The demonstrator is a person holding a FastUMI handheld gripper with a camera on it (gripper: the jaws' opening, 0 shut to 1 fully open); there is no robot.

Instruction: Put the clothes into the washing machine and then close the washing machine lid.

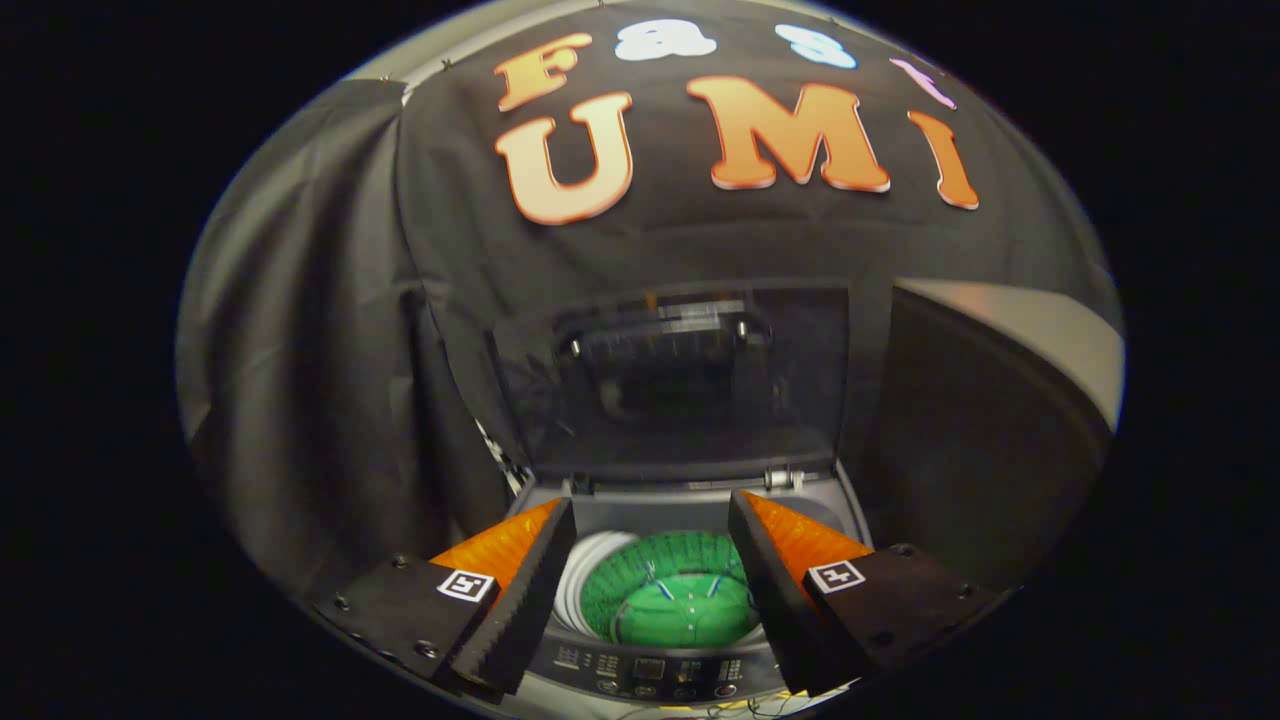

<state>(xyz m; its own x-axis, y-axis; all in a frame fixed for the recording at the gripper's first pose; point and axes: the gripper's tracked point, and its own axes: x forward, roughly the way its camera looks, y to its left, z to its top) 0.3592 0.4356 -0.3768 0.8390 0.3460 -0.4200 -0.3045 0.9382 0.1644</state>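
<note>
Gripper released, fingers spread wide and empty, nothing between them; it hangs above the washing machine, looking down into the opening. Lid stands raised at 12 o'clock from the fingers, dark and see-through, hinged along the rear edge of the opening and near upright against the booth wall. Drum sits between and just beyond the fingertips: pale ribbed inner wall showing at its 9 o'clock side, and a green garment lying inside, taking up most of the visible drum floor. Judged from this, the clothes step looks done or near done, with the lid yet to be closed; I cannot tell whether other clothes wait outside the machine. Control panel runs along the front edge at 6 o'clock, just under the fingers. Risks: the lid's top edge is thin and smooth, so a push from spread fingers may slip off; a hard pull could let it drop and slam. A finger dropping low on the way could brush the panel buttons. If cloth rides up over the drum rim, the lid may not seat; the rim at 3 o'clock is hidden by the right-hand finger, so that is unchecked. Dark box or cabinet stands at 2 o'clock, close to the lid's side, and may crowd the approach.
</note>
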